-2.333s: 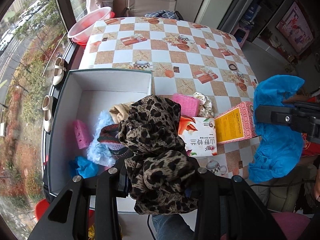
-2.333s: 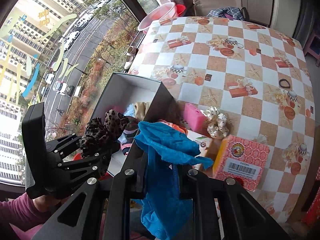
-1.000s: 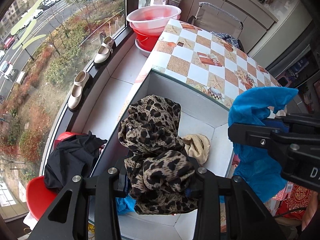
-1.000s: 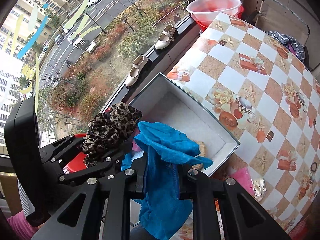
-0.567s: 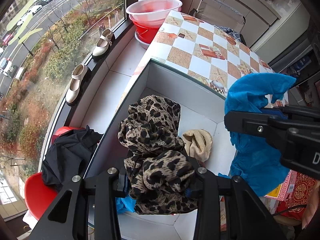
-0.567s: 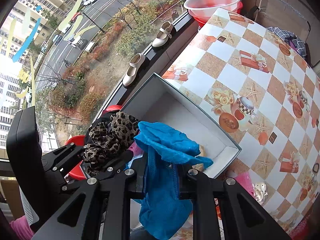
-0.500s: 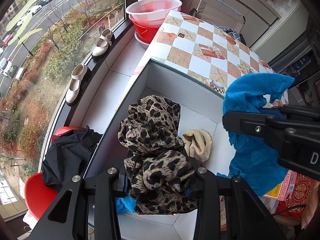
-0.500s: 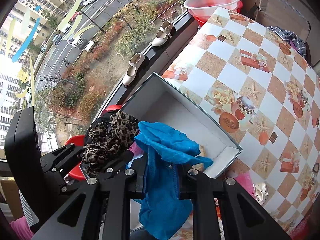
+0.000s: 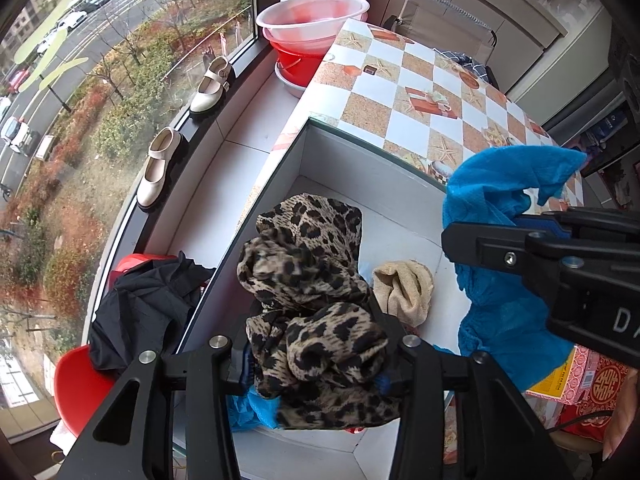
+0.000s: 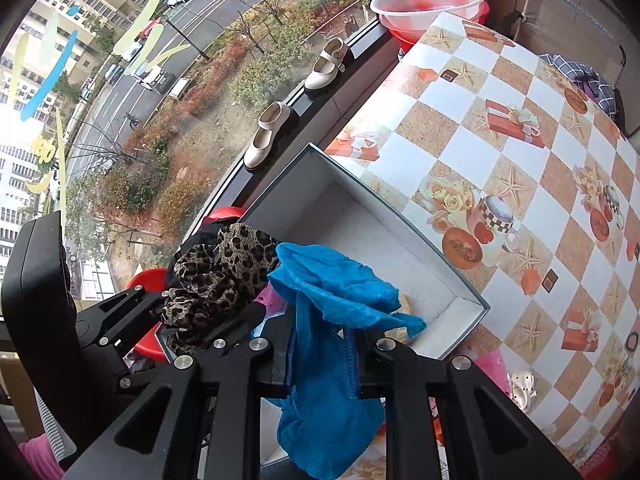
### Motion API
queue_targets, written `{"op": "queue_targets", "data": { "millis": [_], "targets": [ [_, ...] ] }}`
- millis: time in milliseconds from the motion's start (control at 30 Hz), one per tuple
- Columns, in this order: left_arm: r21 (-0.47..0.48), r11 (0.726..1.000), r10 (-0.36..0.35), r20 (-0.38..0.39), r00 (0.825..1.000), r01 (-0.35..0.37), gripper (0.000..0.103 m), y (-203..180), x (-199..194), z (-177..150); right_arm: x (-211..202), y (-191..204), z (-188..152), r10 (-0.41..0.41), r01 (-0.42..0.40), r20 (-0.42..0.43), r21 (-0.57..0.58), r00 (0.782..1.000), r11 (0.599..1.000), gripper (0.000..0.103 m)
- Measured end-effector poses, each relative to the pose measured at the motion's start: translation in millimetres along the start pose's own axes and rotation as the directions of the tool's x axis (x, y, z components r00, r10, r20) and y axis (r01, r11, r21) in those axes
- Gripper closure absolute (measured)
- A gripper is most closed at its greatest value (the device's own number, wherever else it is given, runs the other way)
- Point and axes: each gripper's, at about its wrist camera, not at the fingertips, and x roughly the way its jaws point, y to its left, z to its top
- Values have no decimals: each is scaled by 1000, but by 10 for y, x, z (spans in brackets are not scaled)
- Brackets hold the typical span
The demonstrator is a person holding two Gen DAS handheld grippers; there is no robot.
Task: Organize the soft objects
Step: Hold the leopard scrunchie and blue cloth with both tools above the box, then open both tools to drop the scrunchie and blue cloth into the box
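Observation:
My left gripper (image 9: pixel 316 356) is shut on a leopard-print cloth (image 9: pixel 308 280) and holds it above the near end of an open white box (image 9: pixel 372 176). My right gripper (image 10: pixel 324 356) is shut on a bright blue cloth (image 10: pixel 332 292), held over the box's (image 10: pixel 352 236) near right side. The blue cloth (image 9: pixel 500 208) and right gripper also show in the left wrist view. The leopard cloth (image 10: pixel 216 272) and left gripper also show in the right wrist view. A beige cloth (image 9: pixel 404 288) and a blue item (image 9: pixel 252 404) lie in the box.
The box sits at the edge of a checkered table (image 10: pixel 520 152) by a window. Two cream shoes (image 9: pixel 160 164) stand on the sill, red and pink basins (image 9: pixel 312 20) at the far end. A pink carton (image 9: pixel 576 376) and a pink sponge (image 10: pixel 492 368) lie right of the box.
Both grippers have swung left from the table to hover over the box and have drifted slightly closer to it. Both cloths stay gripped.

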Motion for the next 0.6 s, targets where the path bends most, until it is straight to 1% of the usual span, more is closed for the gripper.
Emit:
{"op": "queue_targets", "data": {
  "millis": [67, 100, 133, 200, 267, 300, 333, 400, 433, 467, 500, 600],
  "targets": [
    [2, 1000, 11, 9, 1000, -11, 36, 2, -15, 2, -1, -5, 8, -9, 9, 4, 1, 1000, 1000, 83],
    [0, 1000, 18, 13, 1000, -18, 33, 10, -24, 4, 1, -9, 11, -14, 14, 5, 2, 1000, 1000, 82],
    [-2, 1000, 23, 13, 1000, -22, 25, 16, -27, 6, -3, -13, 12, -16, 16, 4, 4, 1000, 1000, 82],
    [-7, 999, 31, 8, 999, -31, 24, 31, -24, 17, 2, -30, 17, -15, 15, 2, 9, 1000, 1000, 82],
    [-7, 1000, 30, -28, 999, -30, 24, 40, 24, 29, 5, -45, 15, -11, 11, -2, 13, 1000, 1000, 81],
    [-11, 1000, 20, -59, 998, -21, 24, 47, 66, 35, 5, -53, 14, -10, 10, -4, 16, 1000, 1000, 68],
    [-17, 1000, 12, -86, 996, -13, 24, 56, 110, 38, -5, -57, 11, -21, 21, 0, 19, 1000, 1000, 31],
    [-41, 999, 12, -100, 995, -16, 22, 92, 142, 22, -41, -81, 8, -69, 68, 13, 33, 998, 997, 0],
    [-41, 999, 29, -102, 994, -33, 21, 95, 149, 13, -67, -105, 7, -77, 77, 20, 42, 997, 996, 0],
    [-38, 998, 42, -103, 994, -47, 18, 91, 148, -1, -87, -134, 6, -64, 63, 16, 53, 998, 997, 0],
    [-36, 998, 41, -102, 994, -44, 18, 87, 139, -12, -105, -160, 2, -51, 50, 10, 64, 999, 997, 0],
    [-34, 999, -4, -90, 996, 1, 18, 47, 40, -36, -229, -248, -60, -30, 29, 6, 96, 1000, 995, 0]
  ]
}}
